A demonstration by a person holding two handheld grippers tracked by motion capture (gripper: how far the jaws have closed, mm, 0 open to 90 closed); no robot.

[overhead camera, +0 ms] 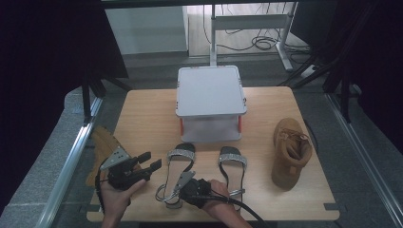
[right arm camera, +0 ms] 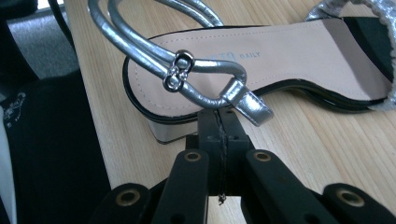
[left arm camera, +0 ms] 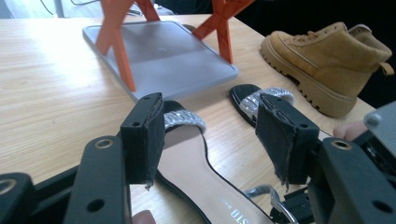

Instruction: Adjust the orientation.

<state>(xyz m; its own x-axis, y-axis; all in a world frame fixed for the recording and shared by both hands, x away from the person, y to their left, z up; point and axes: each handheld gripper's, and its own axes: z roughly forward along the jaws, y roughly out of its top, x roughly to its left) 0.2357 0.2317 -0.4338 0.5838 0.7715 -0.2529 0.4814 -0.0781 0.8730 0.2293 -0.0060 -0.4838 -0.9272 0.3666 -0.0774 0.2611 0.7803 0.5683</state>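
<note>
Left black flat sandal (overhead camera: 178, 168) with glittery silver toe band and silver ankle strap (right arm camera: 187, 70): laid on the light wooden bench (overhead camera: 142, 114), just in front of the grey two-tier plastic stand with orange legs (overhead camera: 210, 90). Its matching right sandal (overhead camera: 233, 166) is laid just beside it. Tan suede lace-up boot (overhead camera: 290, 152): laid on its side, to the right of the stand.

Right gripper (right arm camera: 220, 122): fingers pressed fully together, nothing clamped, tips set at the sandal's heel under the strap end.

Left gripper (overhead camera: 148, 160): fingers (left arm camera: 144, 135) held wide apart, nothing grasped, to the left of the sandal.

A tan suede boot (overhead camera: 290, 153) lies on its side at the right of a wooden table (overhead camera: 142, 118); a grey two-tier rack (overhead camera: 211, 90) with orange legs stands at centre back.
</note>
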